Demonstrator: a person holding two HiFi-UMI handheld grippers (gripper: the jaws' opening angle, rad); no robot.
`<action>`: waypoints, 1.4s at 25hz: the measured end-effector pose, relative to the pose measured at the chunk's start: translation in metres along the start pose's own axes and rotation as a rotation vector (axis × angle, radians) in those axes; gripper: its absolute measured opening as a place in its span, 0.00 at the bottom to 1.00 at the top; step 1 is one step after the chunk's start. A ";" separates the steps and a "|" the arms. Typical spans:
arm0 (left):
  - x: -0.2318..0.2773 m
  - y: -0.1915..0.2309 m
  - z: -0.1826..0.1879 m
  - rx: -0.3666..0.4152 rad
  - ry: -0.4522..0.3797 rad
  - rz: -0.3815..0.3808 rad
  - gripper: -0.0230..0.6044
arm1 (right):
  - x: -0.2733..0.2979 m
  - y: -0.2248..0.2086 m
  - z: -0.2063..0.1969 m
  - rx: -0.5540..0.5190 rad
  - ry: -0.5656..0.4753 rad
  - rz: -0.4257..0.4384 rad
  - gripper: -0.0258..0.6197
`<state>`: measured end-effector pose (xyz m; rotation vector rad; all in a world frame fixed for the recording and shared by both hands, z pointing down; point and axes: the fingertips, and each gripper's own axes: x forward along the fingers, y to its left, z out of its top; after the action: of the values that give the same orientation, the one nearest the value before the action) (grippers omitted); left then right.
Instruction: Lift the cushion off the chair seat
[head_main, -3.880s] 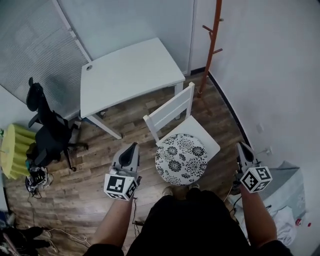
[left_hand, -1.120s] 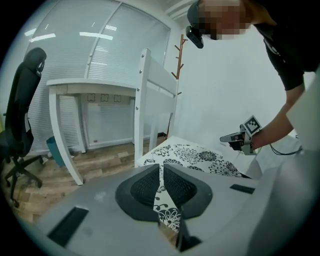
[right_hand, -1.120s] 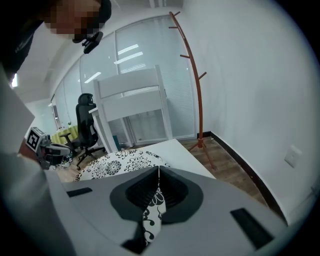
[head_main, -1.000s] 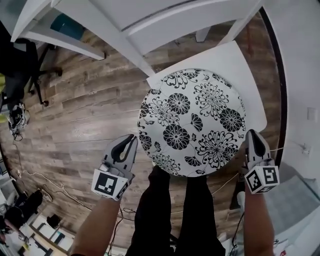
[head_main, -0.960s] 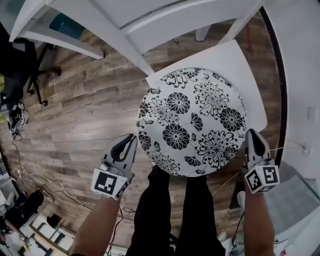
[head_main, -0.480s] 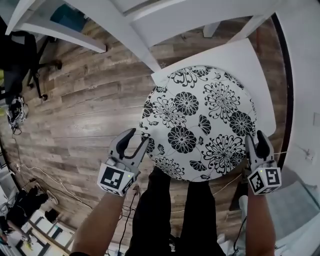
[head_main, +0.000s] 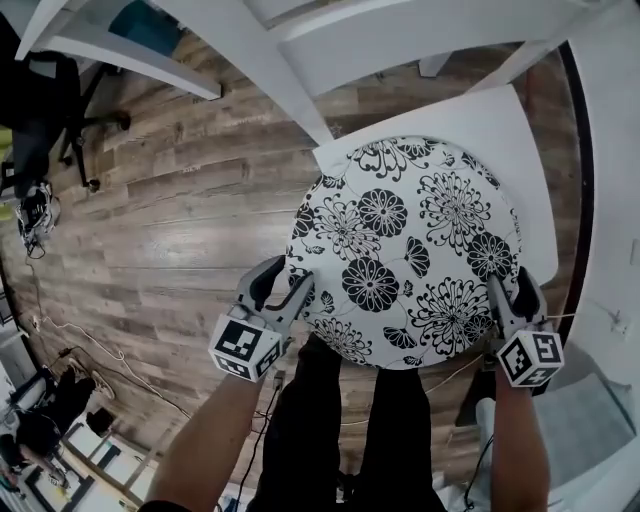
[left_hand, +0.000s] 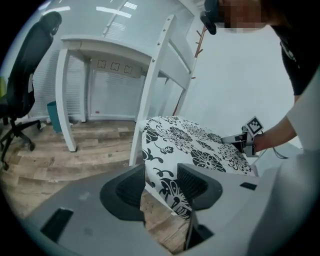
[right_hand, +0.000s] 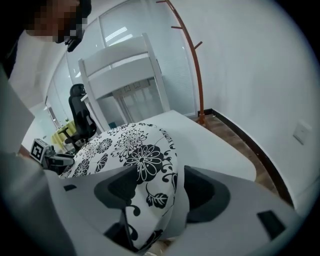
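The round white cushion (head_main: 405, 250) with black flowers lies on the white chair seat (head_main: 500, 130). My left gripper (head_main: 287, 283) is at its front left edge and my right gripper (head_main: 513, 290) at its front right edge. Both sets of jaws have just been opening. In the left gripper view the cushion (left_hand: 190, 145) rim sits between the left gripper's (left_hand: 160, 185) spread pads, with a gap on one side. The right gripper view shows the cushion (right_hand: 125, 145) edge filling most of the right gripper's (right_hand: 157, 192) gap. The cushion rests flat.
The chair's white backrest (head_main: 400, 40) rises behind the cushion, with a white table (head_main: 130, 70) beyond it. A black office chair (head_main: 40, 130) and cables (head_main: 60, 340) are on the wood floor at left. A wall (head_main: 610, 200) runs close on the right. An orange coat stand (right_hand: 192, 65) is behind.
Both grippers were shut beside the cushion a second ago. They have sunk and opened, and the cushion's rim now sits between each pair of jaws.
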<state>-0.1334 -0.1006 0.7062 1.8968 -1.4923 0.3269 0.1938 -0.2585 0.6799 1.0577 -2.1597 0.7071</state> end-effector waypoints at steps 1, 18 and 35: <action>0.001 0.000 -0.001 -0.022 0.003 -0.011 0.32 | 0.003 -0.001 -0.003 -0.005 0.016 -0.009 0.47; -0.018 -0.013 0.036 0.009 -0.030 -0.056 0.06 | -0.017 0.020 0.029 -0.046 -0.052 -0.012 0.10; -0.030 -0.020 0.051 0.083 -0.084 -0.079 0.06 | -0.024 0.029 0.021 0.018 -0.146 0.026 0.09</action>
<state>-0.1353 -0.1087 0.6445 2.0525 -1.4734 0.2800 0.1750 -0.2461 0.6431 1.1232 -2.2982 0.6814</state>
